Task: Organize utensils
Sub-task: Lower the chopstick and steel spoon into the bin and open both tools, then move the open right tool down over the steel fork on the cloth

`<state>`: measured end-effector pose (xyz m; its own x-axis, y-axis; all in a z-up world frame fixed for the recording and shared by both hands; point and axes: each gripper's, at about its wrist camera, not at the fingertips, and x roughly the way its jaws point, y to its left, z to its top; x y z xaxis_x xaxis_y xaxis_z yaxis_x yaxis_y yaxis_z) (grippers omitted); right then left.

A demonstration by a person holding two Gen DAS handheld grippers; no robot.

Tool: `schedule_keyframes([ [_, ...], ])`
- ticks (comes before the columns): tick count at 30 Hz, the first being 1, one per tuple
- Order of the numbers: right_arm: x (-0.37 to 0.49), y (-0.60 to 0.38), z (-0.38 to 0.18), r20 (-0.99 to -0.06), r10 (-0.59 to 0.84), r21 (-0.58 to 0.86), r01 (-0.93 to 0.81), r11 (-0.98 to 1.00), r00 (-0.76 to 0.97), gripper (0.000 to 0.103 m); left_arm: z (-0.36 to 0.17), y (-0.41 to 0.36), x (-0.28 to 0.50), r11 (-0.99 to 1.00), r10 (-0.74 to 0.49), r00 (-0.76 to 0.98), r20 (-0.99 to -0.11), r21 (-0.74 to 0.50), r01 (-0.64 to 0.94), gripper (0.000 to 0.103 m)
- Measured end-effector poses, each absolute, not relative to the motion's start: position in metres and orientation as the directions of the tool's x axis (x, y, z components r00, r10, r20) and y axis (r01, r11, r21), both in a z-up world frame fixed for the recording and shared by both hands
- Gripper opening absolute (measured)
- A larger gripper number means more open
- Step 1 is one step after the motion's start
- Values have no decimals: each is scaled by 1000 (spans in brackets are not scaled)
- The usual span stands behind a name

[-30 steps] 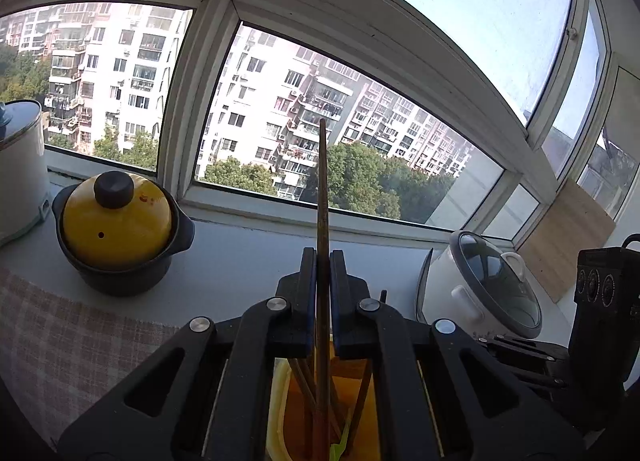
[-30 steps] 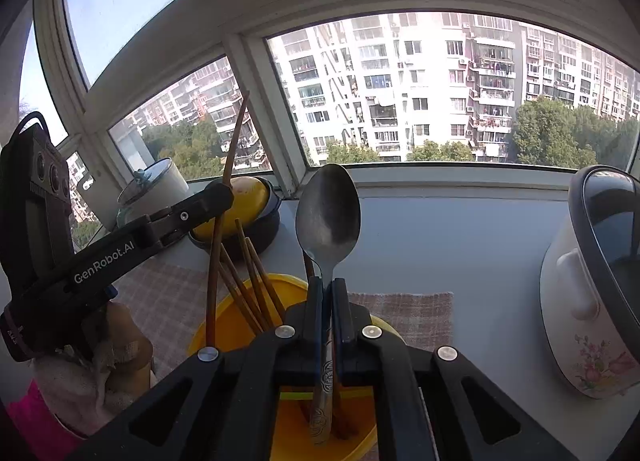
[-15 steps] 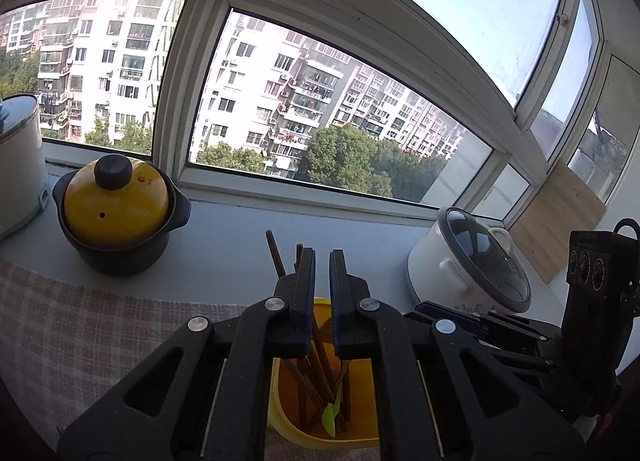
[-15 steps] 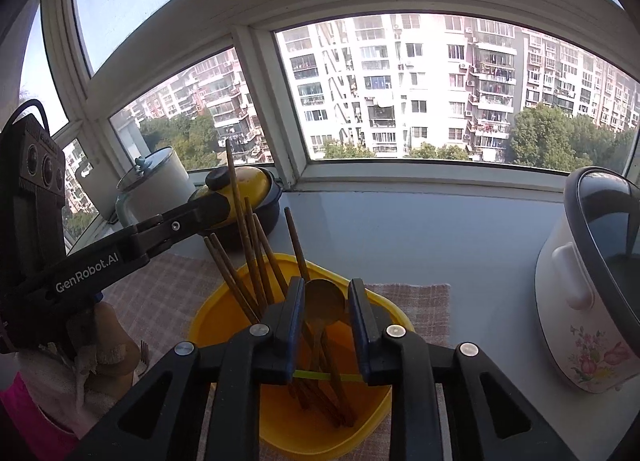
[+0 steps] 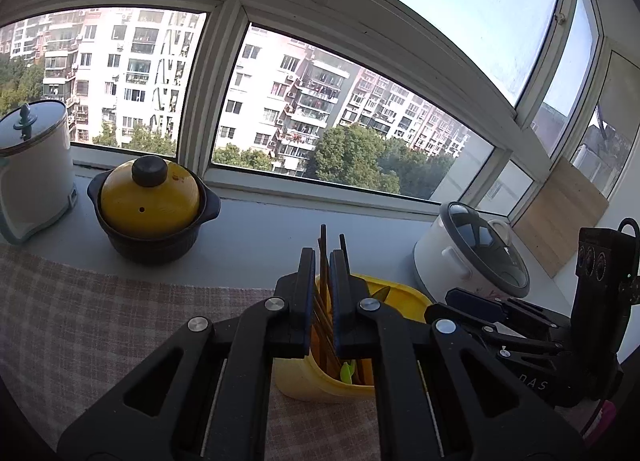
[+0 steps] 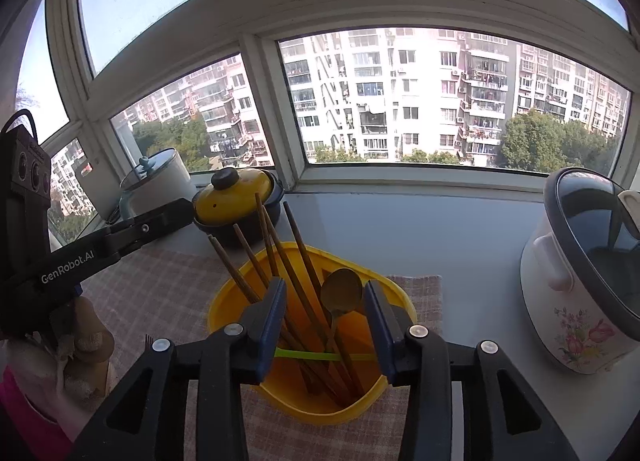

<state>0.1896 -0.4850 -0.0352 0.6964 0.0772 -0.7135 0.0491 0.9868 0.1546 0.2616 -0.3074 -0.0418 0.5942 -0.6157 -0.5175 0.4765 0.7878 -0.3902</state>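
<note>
- Chopsticks [image 6: 280, 261] and a spoon [image 6: 341, 290] are standing in the yellow cup [image 6: 372, 393] on the desk [image 6: 460, 237].
- Sticks are looking thin, stiff, light and slippery; pinching one near the top is looking best.
- Right gripper [image 6: 325, 323] fingers have just been opening, holding nothing.
- Left gripper [image 5: 319, 293] fingers are sitting together, empty.

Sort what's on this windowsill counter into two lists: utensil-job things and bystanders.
Job: yellow holder, chopsticks, spoon.

Bystanders: yellow-lidded pot, white lidded container, floral cooker, checked cloth.
</note>
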Motion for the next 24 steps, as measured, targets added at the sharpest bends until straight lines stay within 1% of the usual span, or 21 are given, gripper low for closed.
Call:
schedule_keyframes([
  [4,182,-477,-31,-706,72,157,56,986,705,53,-39,-290,254,798,-603,601,-525,-374,473,6],
  [7,177,-468,-27,-697,70,159,59,985,714,62,-37,-273,247,808,-589,615,-523,-360,467,22],
  [10,171,-457,-24,-689,74,159,50,986,721,68,-36,-252,241,817,-576,627,-525,-352,456,22],
  [12,168,-448,-22,-684,83,163,41,986,725,74,-35,-235,237,826,-563,634,-529,-350,441,23],
  [14,167,-438,-20,-676,96,167,24,986,731,84,-35,-218,233,835,-550,641,-536,-348,426,28],
  [19,168,-409,-20,-670,116,153,-17,988,733,93,-35,-171,223,865,-502,667,-551,-333,376,31],
  [22,171,-392,-22,-675,143,159,-46,986,724,98,-37,-142,218,878,-477,676,-562,-340,337,42],
  [24,173,-381,-24,-680,157,160,-63,985,717,100,-38,-124,213,887,-460,683,-568,-336,317,42],
])
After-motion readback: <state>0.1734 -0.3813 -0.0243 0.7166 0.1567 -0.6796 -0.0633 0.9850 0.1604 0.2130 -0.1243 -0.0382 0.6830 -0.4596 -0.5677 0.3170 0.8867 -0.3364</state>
